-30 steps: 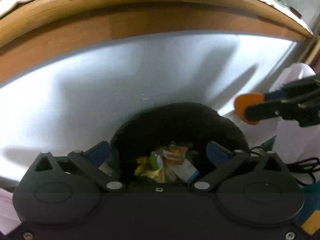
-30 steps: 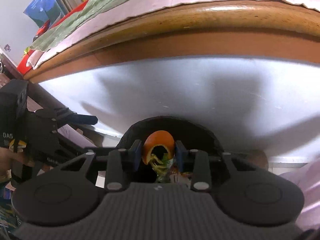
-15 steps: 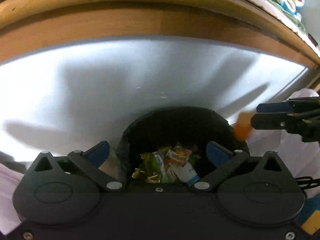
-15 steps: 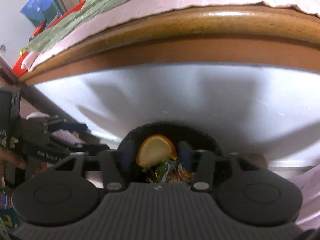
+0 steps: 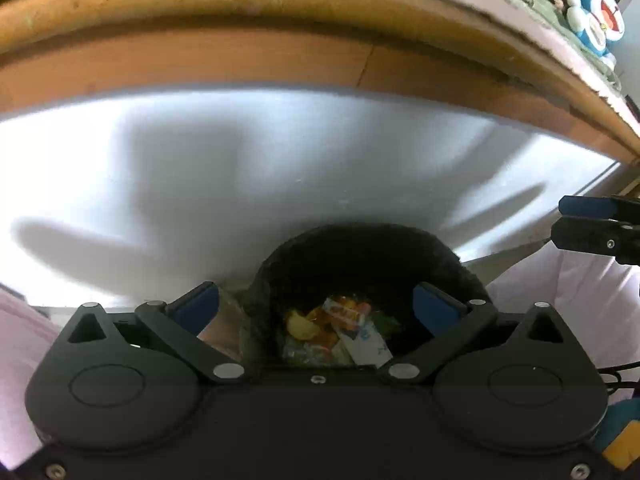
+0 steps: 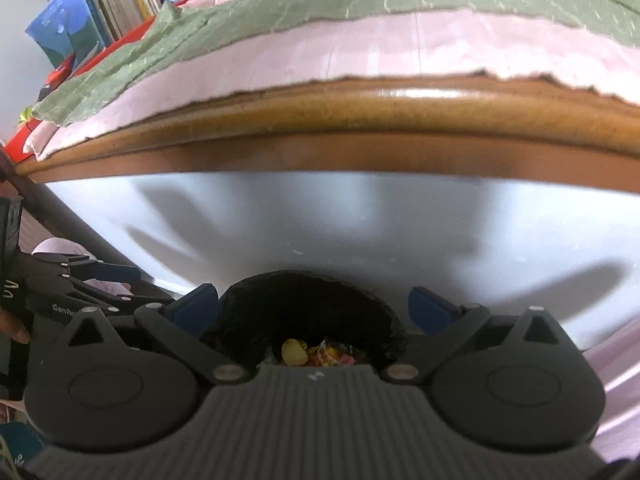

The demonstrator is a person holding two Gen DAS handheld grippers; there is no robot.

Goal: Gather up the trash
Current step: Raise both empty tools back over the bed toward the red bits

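Note:
A black-lined trash bin (image 5: 360, 248) stands against a white panel under the table edge, below both grippers. Inside lie wrappers (image 5: 346, 314), a white and blue packet (image 5: 368, 344) and an orange peel (image 5: 300, 326). In the right wrist view the same bin (image 6: 304, 296) shows the peel (image 6: 294, 352) among the wrappers. My left gripper (image 5: 316, 304) is open over the bin, holding nothing. My right gripper (image 6: 312, 308) is open too, with its fingers wide and empty. The right gripper (image 5: 592, 224) also shows at the right edge of the left wrist view.
A wooden table edge (image 6: 360, 108) runs above, covered with pink (image 6: 360, 52) and green (image 6: 320, 4) cloths. Books (image 6: 100, 4) stand at the back left. A blue toy figure (image 5: 600, 24) sits on the table's right end. Pink fabric (image 5: 560, 300) lies right of the bin.
My right gripper opened and let go of the orange peel, which fell into the bin. Both grippers rose a little, showing more of the table top.

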